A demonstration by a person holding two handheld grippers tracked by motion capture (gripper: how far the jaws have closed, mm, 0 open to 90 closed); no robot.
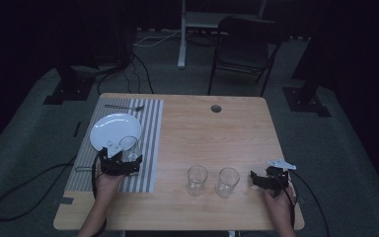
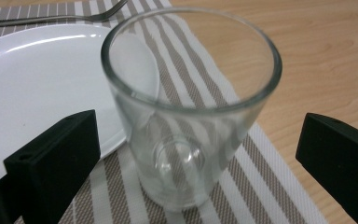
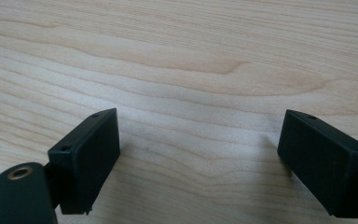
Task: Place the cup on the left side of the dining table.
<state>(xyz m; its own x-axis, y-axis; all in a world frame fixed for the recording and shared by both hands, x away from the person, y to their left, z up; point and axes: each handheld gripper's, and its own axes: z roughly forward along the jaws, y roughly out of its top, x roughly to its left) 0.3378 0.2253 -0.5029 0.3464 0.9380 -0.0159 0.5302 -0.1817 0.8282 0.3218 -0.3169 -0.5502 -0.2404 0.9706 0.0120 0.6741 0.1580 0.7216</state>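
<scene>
A clear glass point(image 2: 189, 107) stands upright on the striped placemat point(image 2: 261, 186), just right of the white plate point(image 2: 37, 79). My left gripper point(image 2: 196, 154) is open, its jaws on either side of the glass with gaps to both. From above, that glass point(image 1: 129, 147) sits just beyond my left gripper point(image 1: 124, 159). Two more clear glasses point(image 1: 197, 179) point(image 1: 227, 181) stand on the bare wood near the front. My right gripper point(image 1: 254, 178) is open beside them, over bare table point(image 3: 191, 93), with nothing between its jaws.
A fork point(image 1: 123, 106) lies at the far end of the placemat point(image 1: 148, 143). A round cable hole point(image 1: 216, 108) sits near the table's far edge. Beyond the table stand a black chair point(image 1: 244, 49) and several floor cables.
</scene>
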